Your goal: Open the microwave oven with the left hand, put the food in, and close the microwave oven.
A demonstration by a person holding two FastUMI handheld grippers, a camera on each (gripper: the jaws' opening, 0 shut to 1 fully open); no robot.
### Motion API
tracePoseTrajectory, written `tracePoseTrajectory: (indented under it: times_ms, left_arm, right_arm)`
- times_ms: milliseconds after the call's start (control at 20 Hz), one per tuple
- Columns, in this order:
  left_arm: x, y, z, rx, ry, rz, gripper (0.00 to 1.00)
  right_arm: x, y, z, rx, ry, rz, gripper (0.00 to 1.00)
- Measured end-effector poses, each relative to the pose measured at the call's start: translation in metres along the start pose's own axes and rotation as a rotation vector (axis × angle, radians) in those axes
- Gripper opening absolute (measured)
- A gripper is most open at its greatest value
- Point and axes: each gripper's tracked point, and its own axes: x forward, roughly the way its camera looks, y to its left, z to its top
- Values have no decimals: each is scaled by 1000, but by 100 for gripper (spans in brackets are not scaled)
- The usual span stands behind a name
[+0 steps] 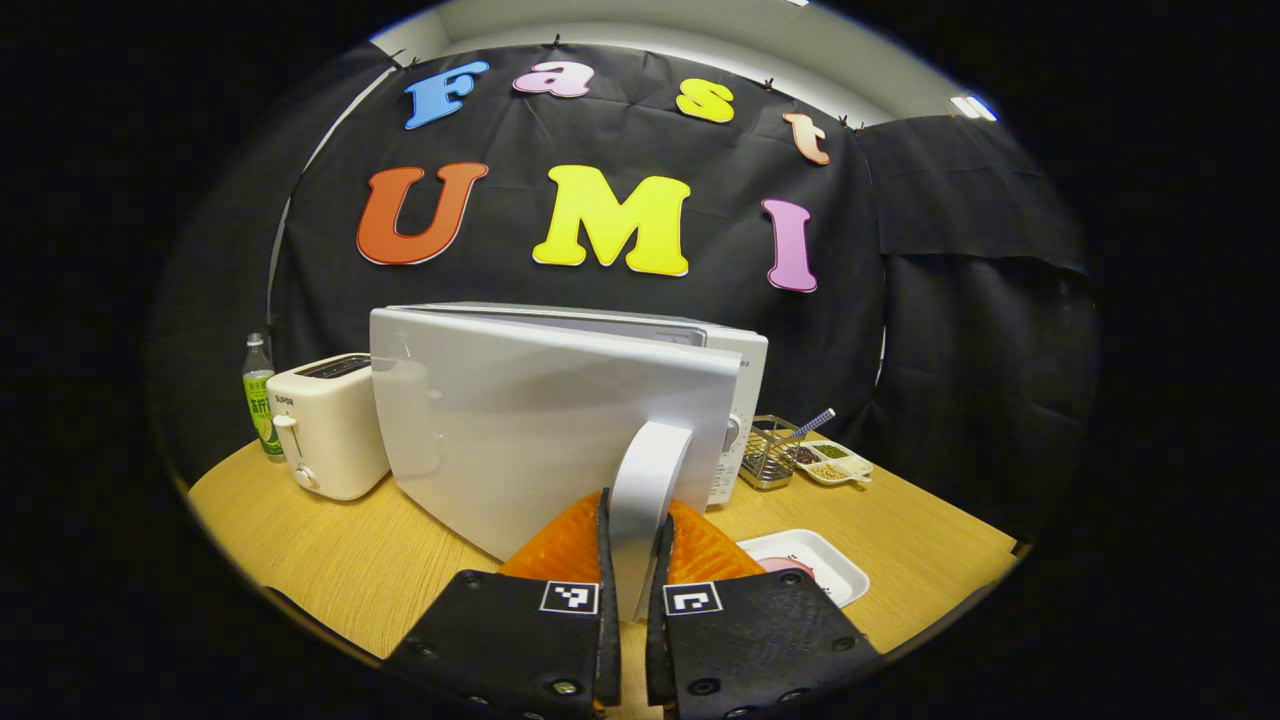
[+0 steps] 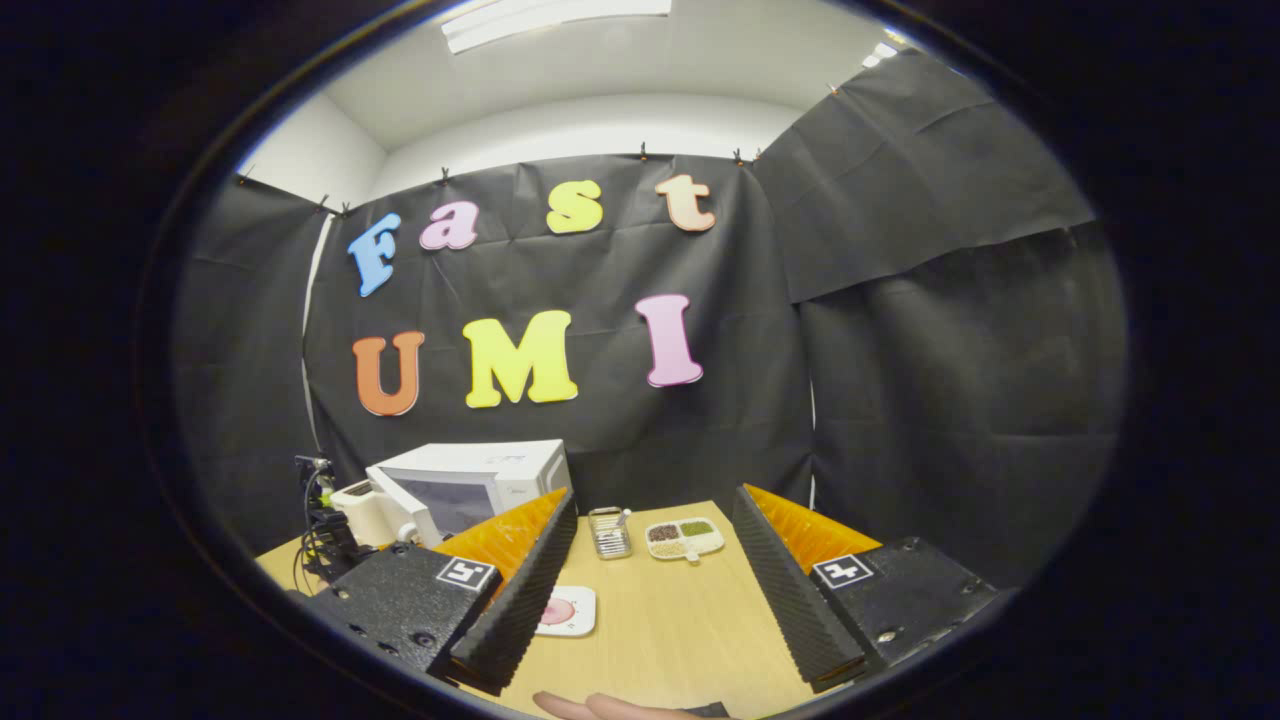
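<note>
White microwave door (image 1: 540, 440) is standing ajar, left tongs (image 1: 633, 540) clamping its handle (image 1: 645, 490).
Right tongs (image 2: 650, 580) are hovering agape, right of the microwave (image 2: 480, 485).

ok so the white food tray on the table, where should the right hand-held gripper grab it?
Probably by the rim of the white tray, one finger inside the lip and one outside, coming down from above on the near edge. It lies flat and shallow on the table, so only the raised lip offers a hold. The right hand-held gripper is open above the table.
</note>
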Motion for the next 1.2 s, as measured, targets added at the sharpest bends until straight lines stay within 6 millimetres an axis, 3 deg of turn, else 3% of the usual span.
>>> tracePoseTrajectory:
  times_ms: [300, 350, 400, 450, 500, 550, 600, 650, 800, 1000, 1200]
  left_arm:
    - [-52, 49, -5, 19, 1, 44, 7]
    - [-62, 65, 0, 22, -4, 74, 21]
    - [-77, 80, 2, 17, -4, 112, 26]
    - [-88, 99, 2, 10, 10, 155, 38]
    - [-102, 115, -2, -1, 31, 183, 65]
    - [-116, 130, 1, -1, 29, 221, 69]
    - [-129, 142, 2, -3, 40, 246, 86]
    - [-145, 151, 8, -2, 35, 271, 95]
    - [-188, 167, 31, 2, -13, 325, 93]
    - [-224, 173, 68, -31, -62, 379, 93]
    - [-236, 158, 103, -98, -112, 379, 93]
  right_arm:
    - [3, 28, -4, -37, 18, 27, 90]
    - [5, 34, -6, -51, 27, 34, 90]
    - [7, 38, -8, -63, 35, 42, 100]
    - [9, 43, -9, -72, 44, 50, 100]
    - [13, 48, -10, -77, 52, 61, 100]
    - [16, 53, -9, -81, 57, 70, 100]
    - [22, 56, -9, -88, 63, 75, 100]
    - [27, 58, -8, -97, 65, 76, 100]
    - [48, 63, -9, -127, 84, 72, 100]
    - [81, 71, -17, -152, 137, 81, 100]
    - [114, 79, -35, -183, 218, 115, 100]
